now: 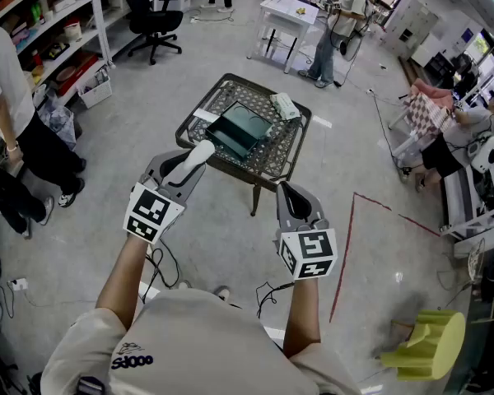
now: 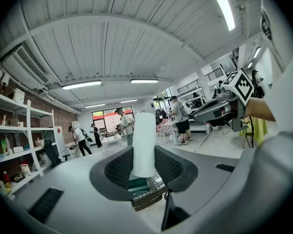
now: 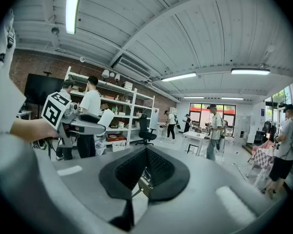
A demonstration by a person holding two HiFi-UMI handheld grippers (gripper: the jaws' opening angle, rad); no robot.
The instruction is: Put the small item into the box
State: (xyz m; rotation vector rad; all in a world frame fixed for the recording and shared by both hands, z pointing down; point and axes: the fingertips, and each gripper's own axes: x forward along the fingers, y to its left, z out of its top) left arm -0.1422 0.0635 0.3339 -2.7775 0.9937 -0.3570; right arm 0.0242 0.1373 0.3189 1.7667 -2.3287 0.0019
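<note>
A white cylindrical item [image 1: 193,161] sticks up between the pads of my left gripper [image 1: 189,167], which is shut on it; in the left gripper view the item [image 2: 144,145] stands upright in the jaws of that gripper [image 2: 144,172]. Just beyond lies an open dark green box [image 1: 240,130] on a small metal lattice table [image 1: 290,156]; below the held item the box [image 2: 136,185] shows again. My right gripper [image 1: 294,197] hangs in front of the table's near right corner, shut with nothing in it, its pads together [image 3: 146,168].
A pale packet [image 1: 284,105] lies on the table's far right. People stand at the left [image 1: 8,113] and by a white table [image 1: 292,15] at the back. Shelves line the left wall. A yellow stool [image 1: 428,344] and a red floor line [image 1: 346,245] are on the right.
</note>
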